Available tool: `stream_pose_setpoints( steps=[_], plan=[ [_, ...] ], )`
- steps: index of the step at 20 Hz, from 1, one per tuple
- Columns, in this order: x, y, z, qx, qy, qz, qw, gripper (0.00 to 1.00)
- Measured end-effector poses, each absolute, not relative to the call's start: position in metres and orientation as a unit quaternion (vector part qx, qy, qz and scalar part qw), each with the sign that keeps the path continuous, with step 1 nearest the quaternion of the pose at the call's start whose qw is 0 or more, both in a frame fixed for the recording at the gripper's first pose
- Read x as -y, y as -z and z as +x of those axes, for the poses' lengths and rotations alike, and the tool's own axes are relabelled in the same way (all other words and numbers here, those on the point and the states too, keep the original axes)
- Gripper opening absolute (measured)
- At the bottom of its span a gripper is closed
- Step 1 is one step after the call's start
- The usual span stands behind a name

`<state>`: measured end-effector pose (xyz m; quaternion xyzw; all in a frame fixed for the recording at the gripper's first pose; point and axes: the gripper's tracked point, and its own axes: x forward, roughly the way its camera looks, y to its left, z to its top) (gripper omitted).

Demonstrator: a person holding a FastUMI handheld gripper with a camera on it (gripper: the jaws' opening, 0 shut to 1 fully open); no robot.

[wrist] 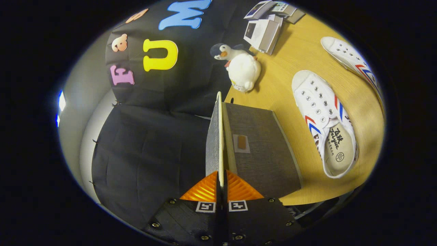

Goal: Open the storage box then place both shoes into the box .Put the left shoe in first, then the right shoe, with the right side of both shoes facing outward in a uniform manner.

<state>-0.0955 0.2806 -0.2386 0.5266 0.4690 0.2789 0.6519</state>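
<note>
Jaws (221, 186): pinched on edge of grey storage-box lid (218, 136), lid swung up.
Box (263, 157): on wood surface (290, 58), just ahead of jaws.
Near shoe (324, 123): beside box.
Far shoe (351, 61): beyond it.
Penguin plush (239, 66): beyond box.

The gripper (221, 182) pinches the raised lid (218, 136) of the storage box (263, 153) edge-on, and the lid's near end is hidden between the closed fingers. The upright lid hides whatever lies inside the box. The near shoe (324, 126) shows an insole print too small to read. The far shoe (353, 63) is cut off at its heel end. A small penguin toy (227, 52) is half hidden behind a white plush ball (243, 71). The cartons (264, 32) at the far end of the table (290, 58) carry print too small to tell.
</note>
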Motion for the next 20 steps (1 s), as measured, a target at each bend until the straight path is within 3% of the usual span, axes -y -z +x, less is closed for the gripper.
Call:
stream_pose_setpoints(
  steps=[10,20],
  plan=[
    [-0.314,0.156,-0.081,-0.436,-0.333,0.499,0.671,0.00],
    [-0.376,0.124,-0.086,-0.417,-0.355,0.431,0.717,0.00]
  ],
)
